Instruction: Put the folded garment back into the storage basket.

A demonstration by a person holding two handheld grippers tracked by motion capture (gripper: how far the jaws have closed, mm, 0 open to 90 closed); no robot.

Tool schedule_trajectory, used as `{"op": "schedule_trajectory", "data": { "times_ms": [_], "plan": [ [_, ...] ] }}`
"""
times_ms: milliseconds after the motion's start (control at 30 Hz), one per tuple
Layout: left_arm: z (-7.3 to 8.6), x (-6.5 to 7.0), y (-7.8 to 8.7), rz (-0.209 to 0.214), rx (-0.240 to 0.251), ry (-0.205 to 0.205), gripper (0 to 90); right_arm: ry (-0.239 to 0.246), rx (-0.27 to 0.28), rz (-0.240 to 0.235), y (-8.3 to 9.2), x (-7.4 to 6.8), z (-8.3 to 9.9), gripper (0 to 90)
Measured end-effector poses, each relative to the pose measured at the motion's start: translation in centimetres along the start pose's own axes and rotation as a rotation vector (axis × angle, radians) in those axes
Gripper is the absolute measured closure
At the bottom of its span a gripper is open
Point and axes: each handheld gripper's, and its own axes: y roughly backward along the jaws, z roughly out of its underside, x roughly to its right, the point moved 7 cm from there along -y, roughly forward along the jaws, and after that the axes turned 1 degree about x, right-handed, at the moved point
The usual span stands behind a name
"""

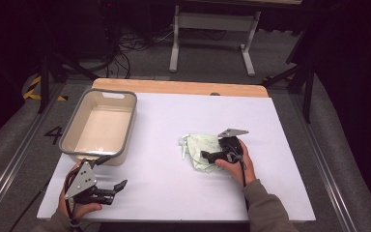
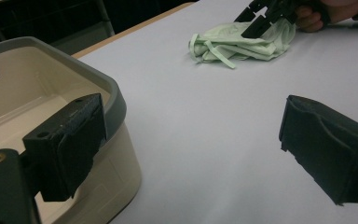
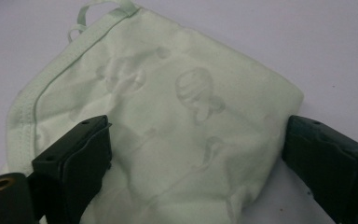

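A: State the condition of the right gripper [image 1: 211,155].

B: Its fingers [image 3: 77,161] are spread wide, one to each side of the pale green cloth [image 3: 168,121], and pinch nothing. They are black, blocky, with flat matte pads. In the right gripper view the cloth lies between them, just ahead of the tips; whether the pads touch it cannot be told.

A: Describe the cloth.

B: Soft, thin fabric, crumpled into a loose bundle with a stitched hem, narrow straps at one end and a faint printed pattern. It lies on the white table [image 1: 280,125], right of centre.

A: And the left gripper [image 1: 118,186]?

B: Its fingers [image 2: 70,144] are also spread and hold nothing. It rests near the front left corner of the table, well apart from the cloth. Just beside it stands a rectangular plastic tub [image 1: 82,108], cream-walled with a grey rim and rounded corners.
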Motion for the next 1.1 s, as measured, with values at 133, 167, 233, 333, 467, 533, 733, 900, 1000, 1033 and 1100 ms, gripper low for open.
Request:
{"op": "schedule_trajectory", "data": {
  "times_ms": [133,167,233,333,467,533,733,900,1000,1033,1100],
  "plan": [
    [0.0,0.0,0.0,-0.003,0.000,0.002,8.5,0.017,-0.006,0.004,0.0,-0.1,0.0,10.1],
    [0.0,-0.1,0.0,-0.003,0.001,0.002,8.9,0.022,-0.006,-0.001,0.0,-0.3,0.0,13.8],
    [0.0,0.0,0.0,0.000,0.001,0.001,9.0,0.025,-0.004,-0.008,0.1,-0.4,0.1,16.4],
    [0.0,-0.1,0.0,-0.001,-0.001,-0.001,9.0,0.045,0.002,-0.043,0.3,-1.0,0.1,32.4],
    [0.0,-0.1,0.0,-0.005,-0.001,-0.004,9.2,0.046,0.002,-0.135,0.5,-2.0,0.1,60.2],
    [0.0,-0.1,0.0,-0.004,-0.001,-0.003,9.3,0.043,0.004,-0.153,0.6,-2.1,0.1,64.2],
    [0.0,-0.2,0.1,-0.012,0.009,0.002,10.9,0.030,0.016,-0.184,0.7,-2.2,0.1,74.2],
    [0.0,-0.1,0.1,-0.010,0.006,0.001,10.7,0.042,0.062,-0.171,1.3,-2.1,-0.3,78.3],
    [0.0,-0.1,0.1,-0.007,0.007,0.004,10.7,0.026,0.096,-0.171,1.8,-2.0,-0.6,78.7],
    [0.0,-0.1,0.1,-0.008,0.007,0.004,10.7,0.027,0.102,-0.167,1.9,-1.9,-0.6,78.7],
    [-0.1,-0.1,0.1,-0.005,0.008,0.004,10.7,0.024,0.105,-0.165,2.0,-1.9,-0.6,78.8]
  ]
}}
